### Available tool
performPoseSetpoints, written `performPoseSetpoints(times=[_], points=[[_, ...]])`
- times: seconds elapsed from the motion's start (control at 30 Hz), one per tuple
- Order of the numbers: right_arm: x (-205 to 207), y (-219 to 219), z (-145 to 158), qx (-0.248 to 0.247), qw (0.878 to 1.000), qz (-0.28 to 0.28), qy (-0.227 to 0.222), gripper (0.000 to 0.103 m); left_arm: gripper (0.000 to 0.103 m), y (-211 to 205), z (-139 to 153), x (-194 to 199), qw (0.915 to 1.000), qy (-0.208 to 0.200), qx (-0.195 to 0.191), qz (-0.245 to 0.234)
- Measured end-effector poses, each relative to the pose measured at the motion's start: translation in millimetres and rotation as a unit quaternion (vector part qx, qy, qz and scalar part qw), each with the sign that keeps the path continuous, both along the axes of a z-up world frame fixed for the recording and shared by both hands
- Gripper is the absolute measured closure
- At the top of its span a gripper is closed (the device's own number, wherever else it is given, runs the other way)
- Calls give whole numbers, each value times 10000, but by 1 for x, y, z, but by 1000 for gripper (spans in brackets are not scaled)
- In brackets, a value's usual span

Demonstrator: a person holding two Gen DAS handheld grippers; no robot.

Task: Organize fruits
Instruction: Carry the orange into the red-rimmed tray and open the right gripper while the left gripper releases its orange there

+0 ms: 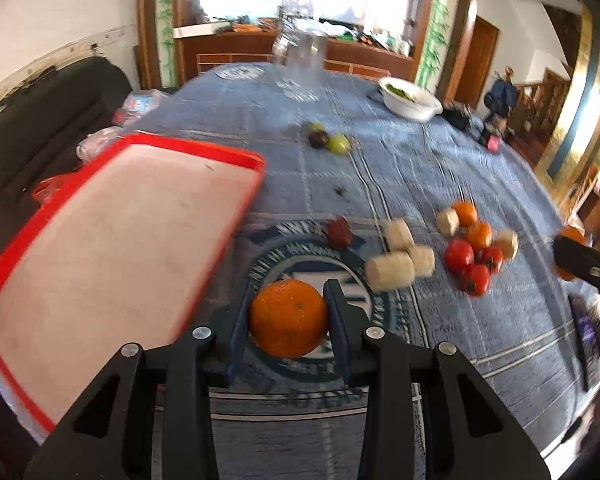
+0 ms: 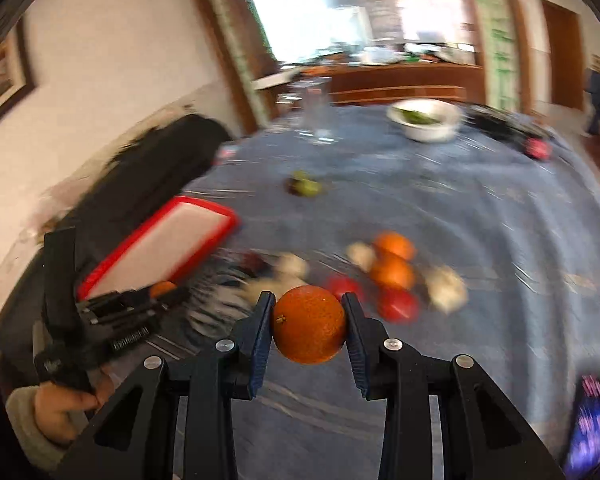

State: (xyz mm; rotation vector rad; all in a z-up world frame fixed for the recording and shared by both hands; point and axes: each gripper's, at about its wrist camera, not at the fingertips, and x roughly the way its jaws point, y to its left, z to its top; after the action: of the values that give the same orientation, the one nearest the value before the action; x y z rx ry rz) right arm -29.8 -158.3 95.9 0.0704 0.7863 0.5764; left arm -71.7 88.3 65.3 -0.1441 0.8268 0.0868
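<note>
The left gripper (image 1: 288,316) pinches an orange (image 1: 288,318), with the red tray (image 1: 40,232) to its left and tomatoes (image 1: 470,266) and pale chunks (image 1: 396,266) ahead to its right. The right gripper (image 2: 309,322) pinches another orange (image 2: 309,324). Its blurry view alone shows the person's hand (image 2: 66,412), above what looks like a blue tablecloth (image 2: 480,220).

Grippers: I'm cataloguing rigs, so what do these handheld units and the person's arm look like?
The left gripper and right gripper are matte black, with angular linkage arms, silver rivets and dark-blue finger pads. The left unit has a black handle; the hand wears a grey sleeve.
</note>
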Motion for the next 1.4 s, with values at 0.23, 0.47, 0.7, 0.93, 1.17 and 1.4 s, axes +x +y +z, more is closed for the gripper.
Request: performPoseSetpoints(times=[0.23,0.47,0.7,0.93,1.17,1.4], points=[[56,104,5,291,9941,1019,207,69,69,63,44,4,9972,-360,204,619],[112,195,-32,236,9846,1524,823,69,69,109,12,45,9959,138,-285,845],[137,240,-60,-161,9800,1709,1004,69,69,108,-19,72,9941,629,-428,778],[147,259,-76,-491,9758,1869,1023,69,69,110,-36,80,9907,998,-368,854],[150,265,-85,-718,9755,1887,879,68,69,108,-41,81,9908,1019,-240,856],[148,266,-83,-799,9774,1793,789,68,69,107,-42,81,9911,983,-194,882]])
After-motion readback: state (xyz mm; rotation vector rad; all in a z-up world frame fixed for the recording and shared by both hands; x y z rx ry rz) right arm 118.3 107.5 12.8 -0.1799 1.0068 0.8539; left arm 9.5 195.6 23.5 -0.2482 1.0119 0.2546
